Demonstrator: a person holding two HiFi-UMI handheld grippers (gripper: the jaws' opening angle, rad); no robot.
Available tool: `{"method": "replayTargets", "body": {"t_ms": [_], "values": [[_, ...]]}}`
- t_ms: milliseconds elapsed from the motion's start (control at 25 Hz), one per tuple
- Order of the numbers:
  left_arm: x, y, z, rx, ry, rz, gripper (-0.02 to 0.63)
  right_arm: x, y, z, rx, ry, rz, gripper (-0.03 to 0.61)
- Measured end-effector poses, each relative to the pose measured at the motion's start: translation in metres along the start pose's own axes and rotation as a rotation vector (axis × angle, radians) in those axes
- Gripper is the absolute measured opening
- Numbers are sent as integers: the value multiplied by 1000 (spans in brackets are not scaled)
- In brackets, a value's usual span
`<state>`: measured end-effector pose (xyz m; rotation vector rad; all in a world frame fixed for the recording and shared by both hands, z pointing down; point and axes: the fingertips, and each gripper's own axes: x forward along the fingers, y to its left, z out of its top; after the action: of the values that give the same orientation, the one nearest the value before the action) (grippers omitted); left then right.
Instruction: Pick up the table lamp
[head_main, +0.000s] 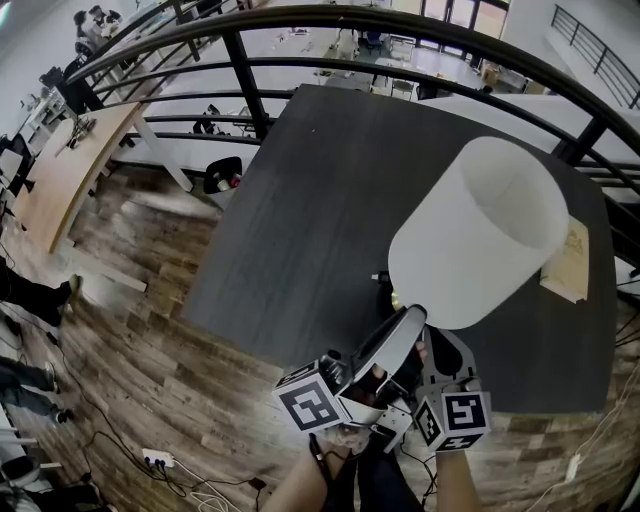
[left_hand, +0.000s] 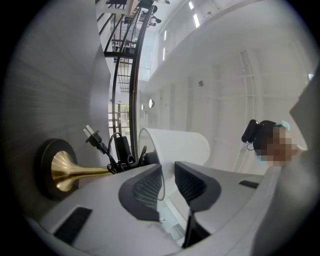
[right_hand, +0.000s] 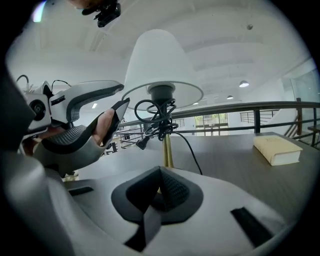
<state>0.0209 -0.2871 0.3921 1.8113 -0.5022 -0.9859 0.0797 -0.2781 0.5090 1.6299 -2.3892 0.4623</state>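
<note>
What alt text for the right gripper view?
A white-shaded table lamp with a brass stem and bundled cord stands on a dark table beyond the shut right gripper. The left gripper, jaws apart, sits at the shade rim; a book lies at right.

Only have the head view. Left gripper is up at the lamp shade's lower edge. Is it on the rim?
Observer: In the left gripper view, the lower rim of the shade stands between the left gripper's jaws. The jaws are apart, with a gap beside the rim, so it is not clamped.
Operator: Right gripper?
Observer: The right gripper's jaws are together, with nothing visible between them. The brass stem rises just beyond its tips.
Operator: Cord in the way?
Observer: The cord is bundled at the top of the stem, under the shade. Its plug has bare prongs and is plugged into nothing.
</note>
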Motion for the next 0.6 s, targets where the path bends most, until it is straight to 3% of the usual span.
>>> {"method": "replayTargets", "body": {"t_ms": [600], "values": [[25, -2, 14, -31, -24, 15, 110, 23, -12, 17, 19, 2, 56, 3]]}}
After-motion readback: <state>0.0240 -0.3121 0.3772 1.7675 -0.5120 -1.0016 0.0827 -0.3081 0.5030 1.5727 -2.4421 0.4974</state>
